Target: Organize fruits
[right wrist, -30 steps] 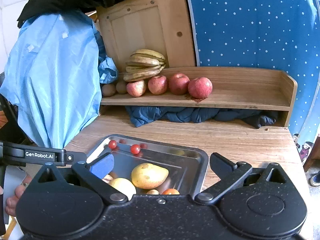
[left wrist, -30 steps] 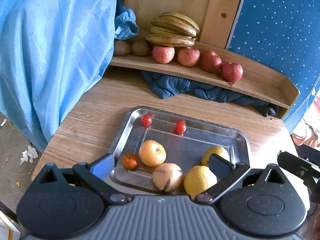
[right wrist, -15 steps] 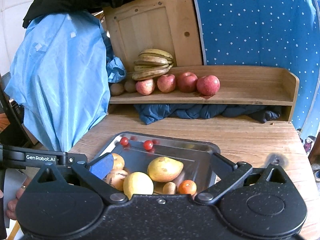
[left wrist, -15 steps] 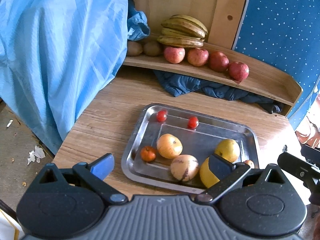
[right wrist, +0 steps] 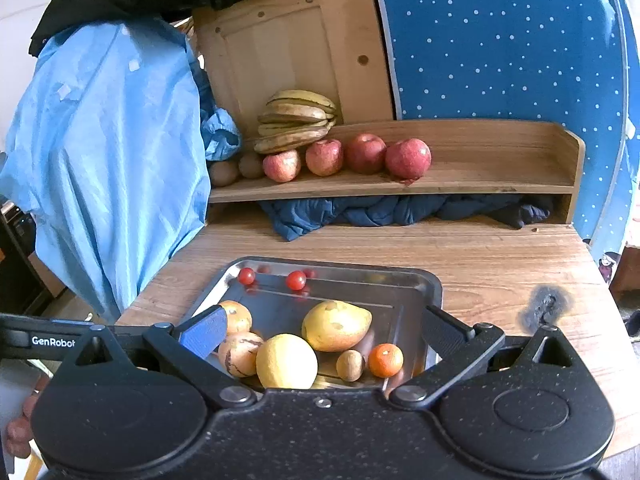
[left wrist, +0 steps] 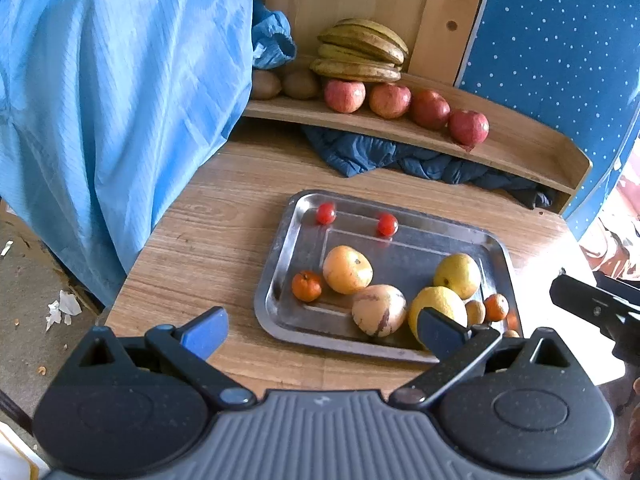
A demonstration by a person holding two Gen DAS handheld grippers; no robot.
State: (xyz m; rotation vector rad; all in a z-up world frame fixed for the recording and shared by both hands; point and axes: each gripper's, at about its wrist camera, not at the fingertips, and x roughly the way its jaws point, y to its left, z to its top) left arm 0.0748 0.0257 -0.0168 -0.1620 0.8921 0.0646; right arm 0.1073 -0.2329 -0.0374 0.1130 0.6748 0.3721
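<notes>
The right gripper (right wrist: 320,330) hung with its fingers spread wide and empty over the near end of the steel tray (right wrist: 434,286). Just ahead of and below them lay a yellow lemon (right wrist: 286,361), a speckled tan fruit (right wrist: 239,354), a small kiwi (right wrist: 349,365) and a mandarin (right wrist: 385,359); a yellow pear (right wrist: 335,325) lay just beyond, its long axis running across the fingers, pointed end to the right.

The left gripper (left wrist: 320,326) was likewise wide and held nothing, hovering over the counter (left wrist: 208,240) at the tray's near left edge, so the right hand looked the nearer to the crowded fruit. In its view an orange (left wrist: 347,269) and a second mandarin (left wrist: 306,286) sat further left, and two cherry tomatoes (left wrist: 325,213) rested at the far rim.

Beyond, the wooden shelf (right wrist: 500,164) carried bananas (right wrist: 298,120), four red apples (right wrist: 408,158) and two kiwis (right wrist: 224,172), its right half bare. Nothing stood between tray and shelf; dark cloth (right wrist: 384,210) was bunched underneath.
</notes>
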